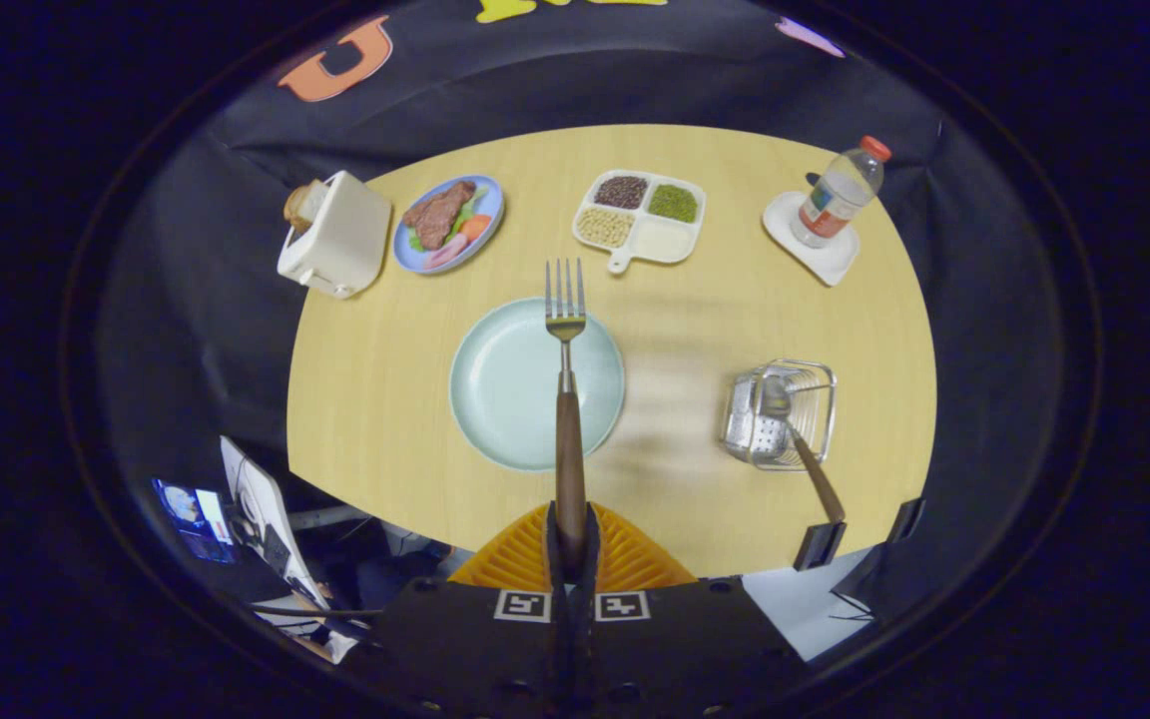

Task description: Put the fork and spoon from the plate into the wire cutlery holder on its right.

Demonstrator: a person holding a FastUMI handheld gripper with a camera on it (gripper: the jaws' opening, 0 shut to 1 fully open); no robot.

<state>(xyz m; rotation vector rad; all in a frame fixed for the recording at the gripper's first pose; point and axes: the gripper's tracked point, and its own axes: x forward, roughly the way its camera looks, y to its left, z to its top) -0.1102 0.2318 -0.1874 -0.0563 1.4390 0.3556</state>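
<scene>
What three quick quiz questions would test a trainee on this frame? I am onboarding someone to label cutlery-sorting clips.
1. True or false: the spoon is already in the wire cutlery holder.
2. What does the gripper hold?
A. fork
B. bottle
C. toaster
3. Fill in: the pale green plate beyond the fingers now carries ____ cutlery.

Key
1. True; its handle leans out toward the table edge.
2. A; both fingers clamp the wooden handle, tines pointing away.
3. No.
</scene>
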